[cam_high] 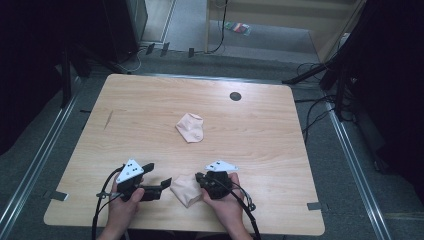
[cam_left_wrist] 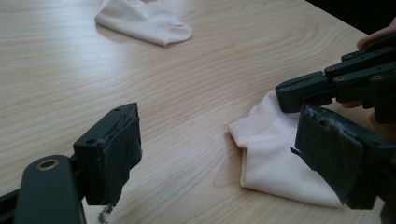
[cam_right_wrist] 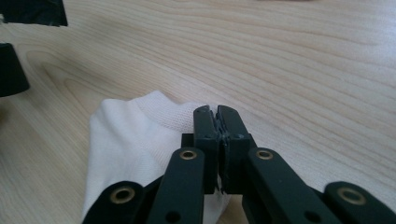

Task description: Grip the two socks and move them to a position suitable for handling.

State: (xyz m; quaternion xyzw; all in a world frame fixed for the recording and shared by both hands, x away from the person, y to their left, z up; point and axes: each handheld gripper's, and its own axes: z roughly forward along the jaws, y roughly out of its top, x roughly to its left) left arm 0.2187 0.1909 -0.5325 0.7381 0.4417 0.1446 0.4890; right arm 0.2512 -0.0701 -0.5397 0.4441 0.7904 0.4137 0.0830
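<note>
near sock (cam_high: 186, 190) pinched, far sock (cam_high: 190, 127) untouched
we see right gripper (cam_high: 201, 179) clamped on its cuff; left gripper (cam_high: 161, 178) spread wide just beside.

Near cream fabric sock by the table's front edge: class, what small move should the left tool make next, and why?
Probably ease the open left tool toward the near cream fabric sock and close on its free ribbed cuff edge. The right tool is shut, seemingly pinching that sock's edge, while the left tool's jaws stand wide apart just short of it. The far cream fabric sock lies untouched mid-table.
</note>
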